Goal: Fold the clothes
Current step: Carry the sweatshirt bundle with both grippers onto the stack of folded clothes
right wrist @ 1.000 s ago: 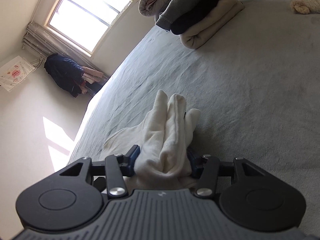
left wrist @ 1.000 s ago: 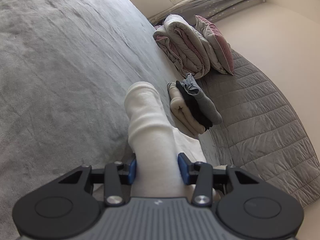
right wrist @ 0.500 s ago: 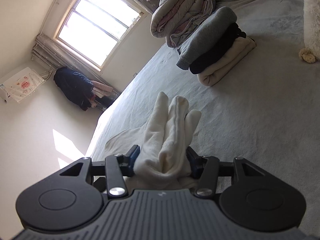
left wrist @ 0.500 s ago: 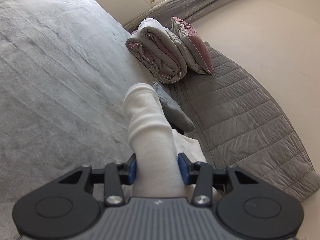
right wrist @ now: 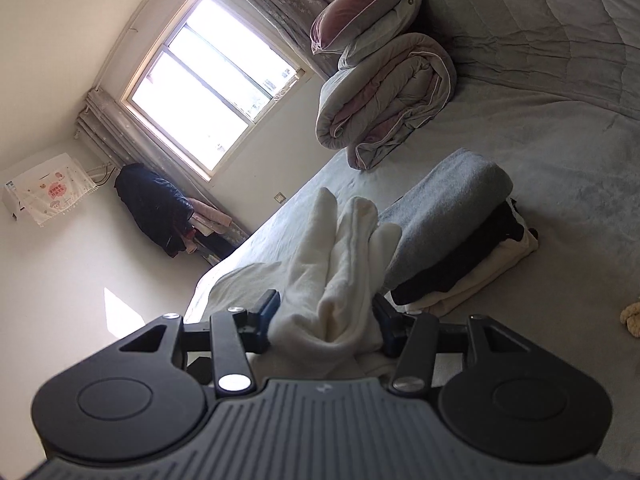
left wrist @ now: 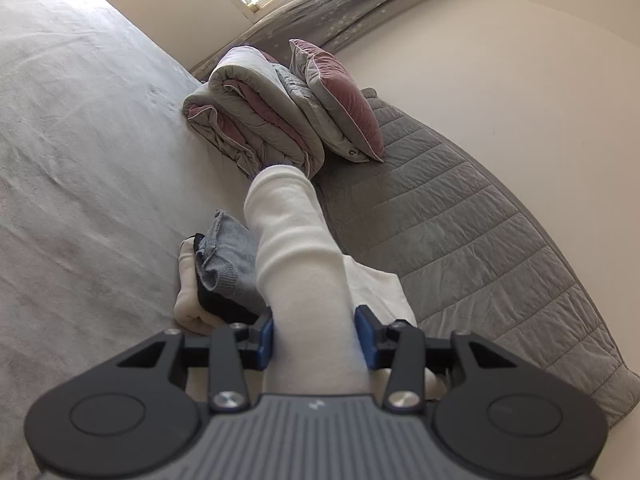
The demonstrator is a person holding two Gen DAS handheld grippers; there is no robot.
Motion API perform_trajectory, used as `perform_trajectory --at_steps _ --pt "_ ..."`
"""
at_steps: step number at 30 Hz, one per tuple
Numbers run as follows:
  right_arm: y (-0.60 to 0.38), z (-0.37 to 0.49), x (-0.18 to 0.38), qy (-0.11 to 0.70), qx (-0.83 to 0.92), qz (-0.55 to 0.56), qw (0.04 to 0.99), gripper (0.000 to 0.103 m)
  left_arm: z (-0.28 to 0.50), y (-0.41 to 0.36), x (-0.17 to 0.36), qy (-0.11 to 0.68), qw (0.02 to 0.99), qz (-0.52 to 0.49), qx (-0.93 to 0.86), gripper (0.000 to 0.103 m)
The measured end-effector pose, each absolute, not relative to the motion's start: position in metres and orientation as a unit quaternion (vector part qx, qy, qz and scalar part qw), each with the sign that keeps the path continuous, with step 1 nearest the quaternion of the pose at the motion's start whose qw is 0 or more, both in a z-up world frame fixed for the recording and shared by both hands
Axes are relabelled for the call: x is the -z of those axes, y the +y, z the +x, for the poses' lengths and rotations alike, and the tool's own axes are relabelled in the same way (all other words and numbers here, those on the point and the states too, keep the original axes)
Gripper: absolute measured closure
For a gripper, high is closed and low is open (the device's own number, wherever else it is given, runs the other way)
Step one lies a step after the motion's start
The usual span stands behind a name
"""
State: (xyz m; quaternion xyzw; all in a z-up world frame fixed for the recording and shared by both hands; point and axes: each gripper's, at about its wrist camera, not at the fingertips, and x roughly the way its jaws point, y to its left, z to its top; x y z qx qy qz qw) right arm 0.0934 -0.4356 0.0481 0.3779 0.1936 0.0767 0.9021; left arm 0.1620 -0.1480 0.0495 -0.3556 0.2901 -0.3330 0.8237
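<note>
White garment: soft, thick fleecy cloth (left wrist: 298, 264), folded into a long roll; in the right wrist view (right wrist: 340, 264) it shows as three rounded folds side by side.
Where it is: held up off the bed between both grippers, just above and beside the stack of folded clothes.
Long axis: in each wrist view the roll runs straight away from the camera along the fingers, its rounded end pointing toward the rolled quilt.
Left gripper: (left wrist: 316, 332) jaws clamped on the white garment, blue pads pressing both sides of the roll.
Right gripper: (right wrist: 326, 320) jaws clamped on the bunched end of the white garment.
Stack of folded clothes: (right wrist: 460, 240) three layers on the bed, a grey knit with a ribbed hem on top, a black piece in the middle, a cream fleece below; its long side lies roughly along the garment's.
Bed: (left wrist: 80, 168) covered with a pale grey plush sheet, faintly creased.
Rolled quilt: (left wrist: 256, 120) puffy, grey outside and dusty pink inside, beyond the stack.
Pillow: (left wrist: 340, 96) mauve velvet with pale piping, leaning on the quilt.
Headboard: (left wrist: 472, 240) grey, padded, stitched in bands.
</note>
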Motion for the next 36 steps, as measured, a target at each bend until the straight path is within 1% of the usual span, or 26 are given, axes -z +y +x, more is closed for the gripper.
perform_trajectory --at_steps 6,11,17,23,25,26,27,28,29,33,34,36 --pt "-0.473 0.141 -0.058 0.172 -0.071 0.370 0.910 0.050 0.223 -0.190 -0.063 0.279 0.829 -0.342 0.343 0.061" --pt "-0.499 0.180 -0.047 0.163 -0.060 0.375 0.911 0.050 0.273 -0.219 -0.054 0.275 0.829 -0.340 0.349 0.061" --pt "-0.516 0.206 -0.011 0.168 -0.051 0.371 0.912 0.050 0.314 -0.245 -0.018 0.280 0.822 -0.356 0.346 0.061" --pt "-0.532 0.231 0.025 0.173 -0.041 0.367 0.913 0.050 0.329 -0.257 0.034 0.289 0.823 -0.365 0.326 0.060" --pt "-0.538 0.240 0.038 0.174 -0.038 0.366 0.913 0.048 0.329 -0.258 0.048 0.284 0.831 -0.357 0.320 0.057" --pt "-0.539 0.242 0.043 0.172 -0.037 0.365 0.914 0.046 0.327 -0.258 0.053 0.275 0.837 -0.350 0.320 0.051" --pt "-0.539 0.238 0.048 0.161 -0.037 0.366 0.916 0.046 0.325 -0.258 0.053 0.261 0.845 -0.339 0.321 0.049" --pt "-0.538 0.235 0.051 0.151 -0.039 0.368 0.917 0.041 0.322 -0.259 0.051 0.252 0.853 -0.326 0.320 0.048" --pt "-0.538 0.233 0.052 0.145 -0.039 0.370 0.917 0.039 0.321 -0.259 0.047 0.247 0.860 -0.313 0.318 0.046" --pt "-0.538 0.230 0.036 0.135 -0.031 0.362 0.922 0.034 0.315 -0.256 0.024 0.216 0.885 -0.274 0.308 0.035" --pt "-0.539 0.228 0.030 0.129 -0.027 0.357 0.925 0.030 0.312 -0.253 0.018 0.208 0.888 -0.271 0.307 0.034" --pt "-0.543 0.222 0.018 0.113 -0.023 0.356 0.927 0.028 0.308 -0.248 0.006 0.193 0.894 -0.265 0.304 0.031"
